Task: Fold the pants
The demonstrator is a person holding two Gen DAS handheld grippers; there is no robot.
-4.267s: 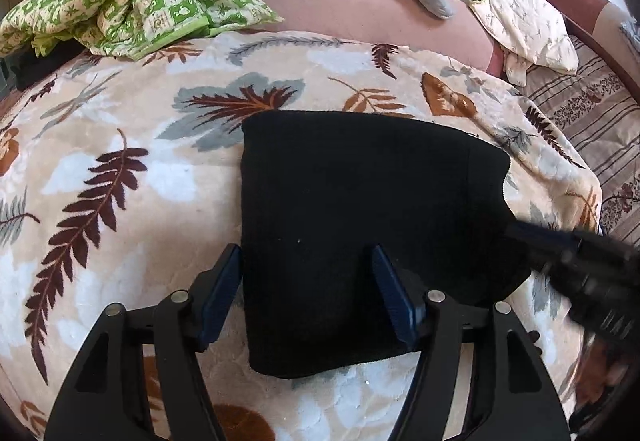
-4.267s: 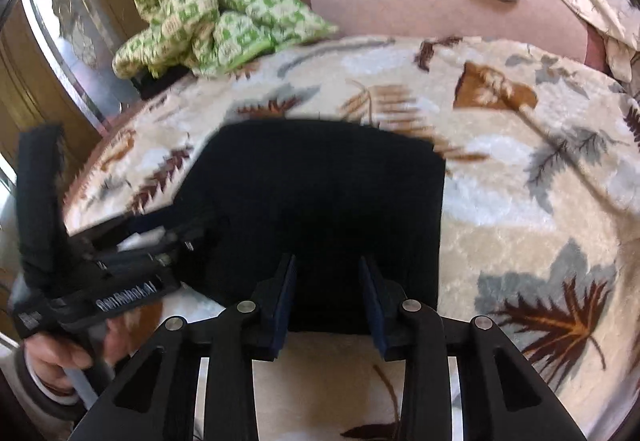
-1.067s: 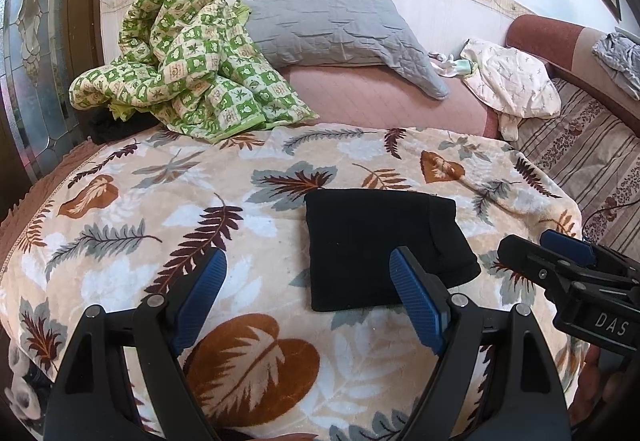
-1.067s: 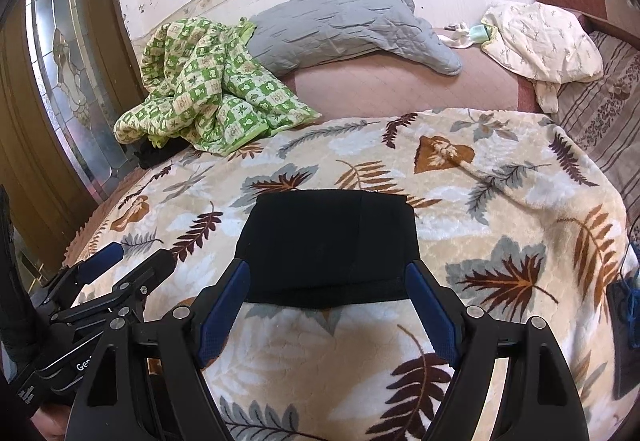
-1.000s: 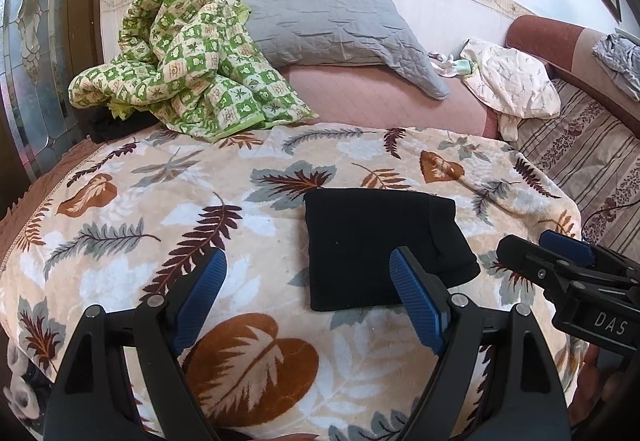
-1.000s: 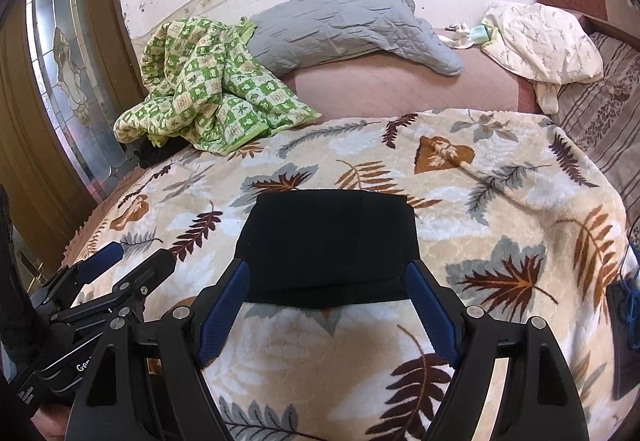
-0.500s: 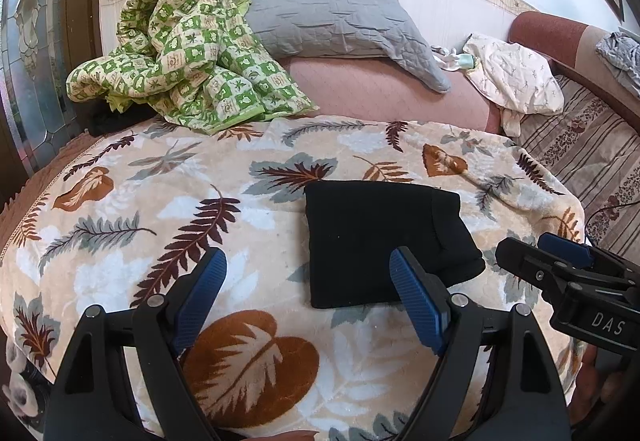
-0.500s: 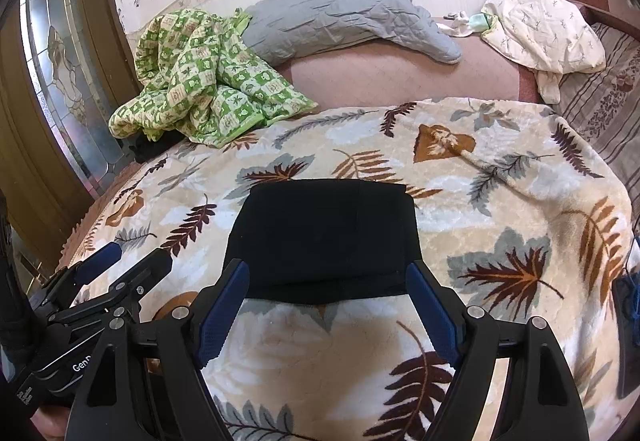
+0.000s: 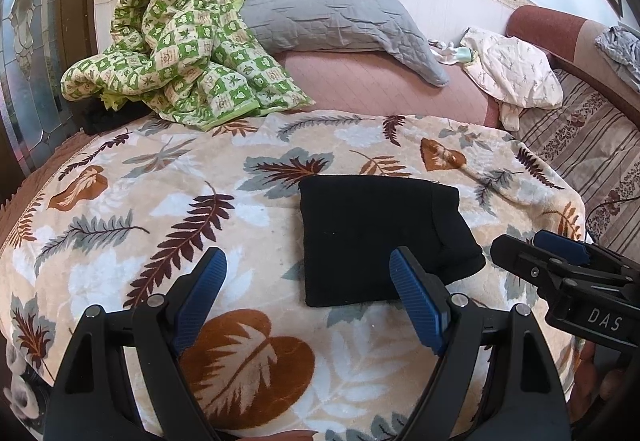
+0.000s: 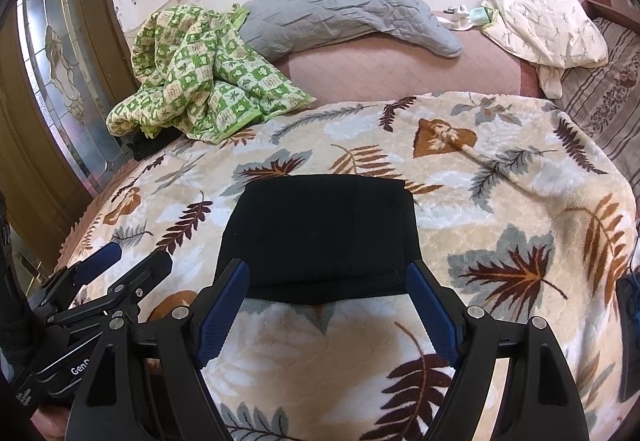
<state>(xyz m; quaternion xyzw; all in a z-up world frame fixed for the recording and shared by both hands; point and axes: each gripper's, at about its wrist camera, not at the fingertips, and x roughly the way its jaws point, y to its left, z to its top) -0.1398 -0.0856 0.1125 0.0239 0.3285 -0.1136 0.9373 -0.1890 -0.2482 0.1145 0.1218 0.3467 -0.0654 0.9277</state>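
Two hand-held grippers hovered above a cream plush blanket printed with brown and grey leaves (image 9: 248, 225), which covered the bed and was the largest thing in view. Behind it lay a crumpled green-and-cream checked quilt (image 9: 176, 53) and a grey quilted pillow (image 9: 332, 17). Near the blanket's middle rested the black pants, folded into a flat soft rectangle (image 9: 372, 237), seen likewise from the right wrist (image 10: 320, 233). The fold looked complete, or nearly so. The left gripper (image 9: 308, 293) had its blue-padded fingers spread wide and held nothing; the right gripper (image 10: 326, 305) was equally wide apart and empty, clear of the cloth. Light and limp, the knit fabric would likely sag and slip out of its fold if lifted by one edge; a pinch through all layers at two near corners seemed the safer hold.
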